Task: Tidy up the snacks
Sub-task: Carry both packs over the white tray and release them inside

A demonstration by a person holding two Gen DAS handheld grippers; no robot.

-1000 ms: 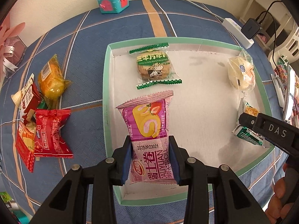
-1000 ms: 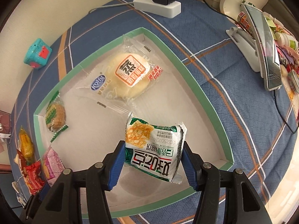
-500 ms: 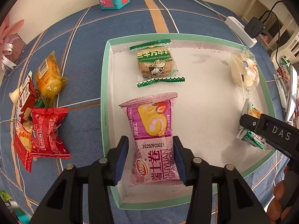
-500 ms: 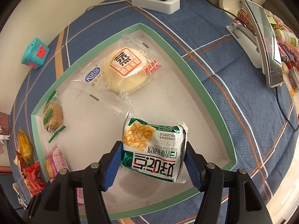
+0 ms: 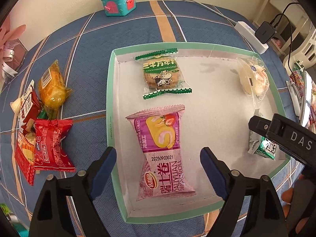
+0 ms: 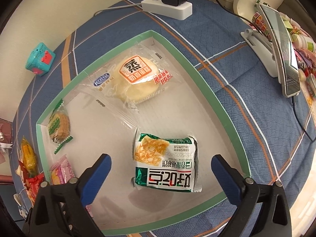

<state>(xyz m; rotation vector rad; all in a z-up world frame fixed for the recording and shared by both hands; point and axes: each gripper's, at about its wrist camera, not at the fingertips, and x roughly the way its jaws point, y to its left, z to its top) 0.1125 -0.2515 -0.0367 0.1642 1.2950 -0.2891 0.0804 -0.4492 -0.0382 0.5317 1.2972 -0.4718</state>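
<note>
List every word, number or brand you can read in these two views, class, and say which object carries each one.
"DALIYUAN SWISS ROLL" and "20250903G21": pink swiss roll packet.
"nice" and "Ruskiss": red packet.
"DAS": right tool.
"Kong": clear steamed cake wrapper.
"XIANG CUI HE TAO BING": green pastry packet, printed upside down; its date code is partly hidden.
Cow biscuit packet: Chinese characters only.
Other small print: too blurred to read.

Home room: blue plaid tablecloth (image 5: 88, 45), power strip (image 6: 167, 7) with charger, phone on stand (image 6: 284, 59), toy chest (image 5: 118, 0).
</note>
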